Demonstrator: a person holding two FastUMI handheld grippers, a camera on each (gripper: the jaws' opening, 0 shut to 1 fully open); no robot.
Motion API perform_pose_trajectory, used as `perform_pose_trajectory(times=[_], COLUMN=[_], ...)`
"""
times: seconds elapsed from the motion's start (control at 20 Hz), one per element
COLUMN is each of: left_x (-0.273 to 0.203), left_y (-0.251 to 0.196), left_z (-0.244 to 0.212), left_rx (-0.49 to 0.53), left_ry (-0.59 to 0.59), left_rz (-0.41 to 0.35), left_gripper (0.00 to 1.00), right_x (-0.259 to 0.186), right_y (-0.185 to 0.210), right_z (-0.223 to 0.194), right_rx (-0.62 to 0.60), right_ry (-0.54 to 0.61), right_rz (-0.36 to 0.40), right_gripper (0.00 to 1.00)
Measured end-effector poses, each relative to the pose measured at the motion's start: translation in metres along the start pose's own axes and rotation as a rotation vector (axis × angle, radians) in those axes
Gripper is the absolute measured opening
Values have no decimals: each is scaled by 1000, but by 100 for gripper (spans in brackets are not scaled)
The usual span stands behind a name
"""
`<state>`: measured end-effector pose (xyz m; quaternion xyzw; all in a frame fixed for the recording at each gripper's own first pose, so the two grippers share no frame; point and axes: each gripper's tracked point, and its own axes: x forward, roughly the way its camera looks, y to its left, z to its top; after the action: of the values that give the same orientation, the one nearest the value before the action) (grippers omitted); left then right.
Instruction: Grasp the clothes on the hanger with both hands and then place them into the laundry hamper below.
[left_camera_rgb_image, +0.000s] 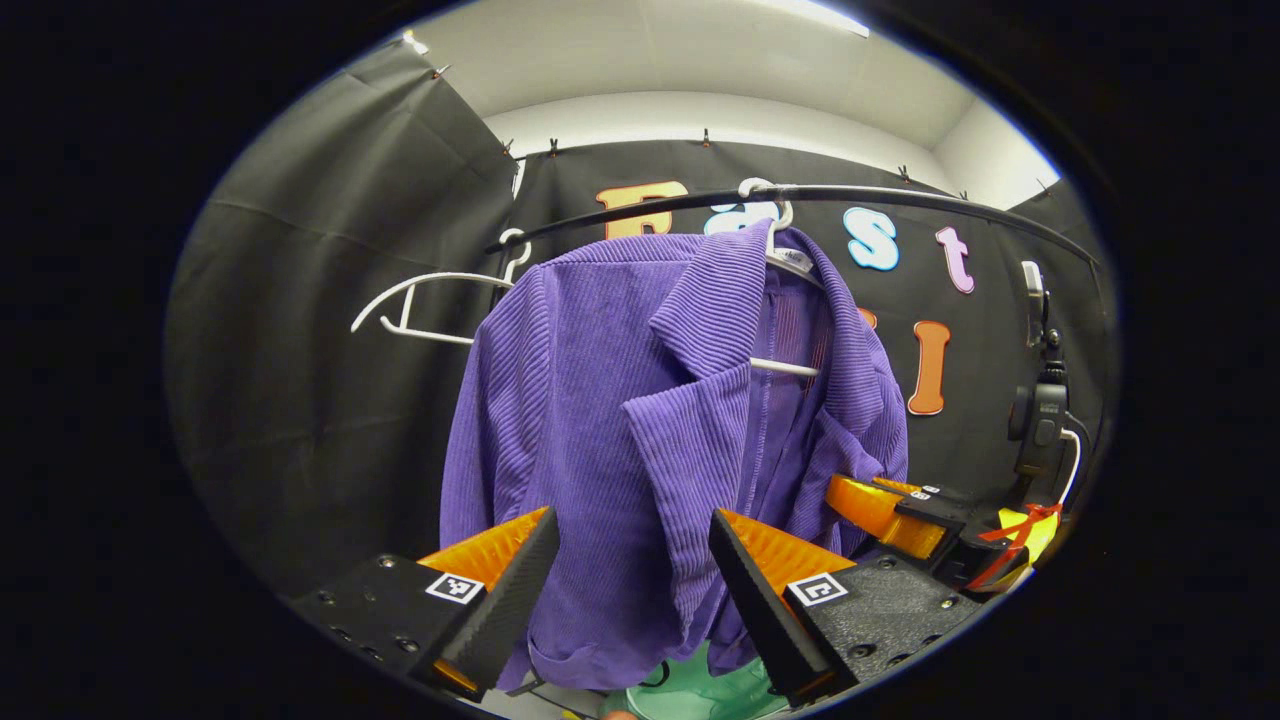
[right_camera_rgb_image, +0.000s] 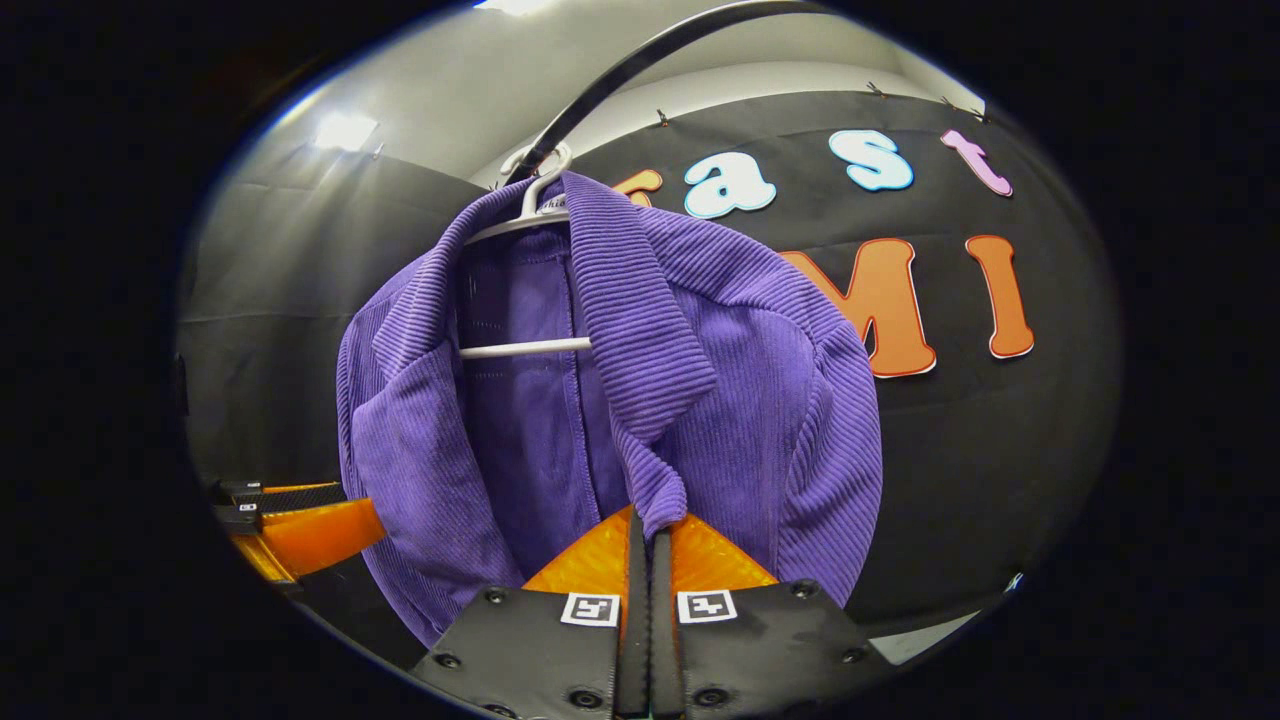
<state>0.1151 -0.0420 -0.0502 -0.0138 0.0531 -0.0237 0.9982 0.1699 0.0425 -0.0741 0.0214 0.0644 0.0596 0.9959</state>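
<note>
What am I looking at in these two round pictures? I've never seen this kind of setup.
A person holds a pair of tongs in each hand, and each carries a camera looking along its own fingers. In the left gripper view, the left tongs stand open in front of a purple jacket hanging on a white hanger from a black rail; an empty hanger hangs beside it. The right tongs appear shut, the jacket's lapel tip at their tips. Something green shows below, perhaps the hamper.

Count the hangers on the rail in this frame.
2. One white hanger holds the purple jacket, hooked on the black rail. An empty white hanger hangs to its left in the left gripper view. The jacket could hide others.
</note>
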Motion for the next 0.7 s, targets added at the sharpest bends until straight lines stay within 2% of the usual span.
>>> perform_pose_trajectory(times=[0.15, 0.2, 0.4, 0.5, 0.55, 0.6, 0.65, 0.7], left_x=[10, 13, 25, 30, 31, 33, 34, 36], left_y=[-6, -8, -14, -18, -20, -22, -22, -20], left_z=[2, 2, -1, -1, 0, 0, 0, 2], left_rx=[-1, 1, 8, -11, -26, -37, -45, -51], left_ry=[-10, -9, -10, -10, -14, -16, -16, -22], left_rz=[-9, -12, -7, -19, -29, -37, -39, -33], left_gripper=[95, 98, 86, 75, 74, 63, 57, 45], right_x=[-3, -4, -8, -8, -8, -9, -11, -12], right_y=[-1, -1, 4, 3, 1, 1, -1, -3], right_z=[4, 5, 7, 7, 9, 9, 11, 13], right_rx=[-14, -21, -15, -3, 4, 8, 10, 10], right_ry=[-15, -20, -24, -24, -26, -28, -31, -34], right_rz=[0, -1, 23, 25, 26, 26, 24, 20], right_gripper=[7, 8, 8, 8, 8, 8, 8, 7])
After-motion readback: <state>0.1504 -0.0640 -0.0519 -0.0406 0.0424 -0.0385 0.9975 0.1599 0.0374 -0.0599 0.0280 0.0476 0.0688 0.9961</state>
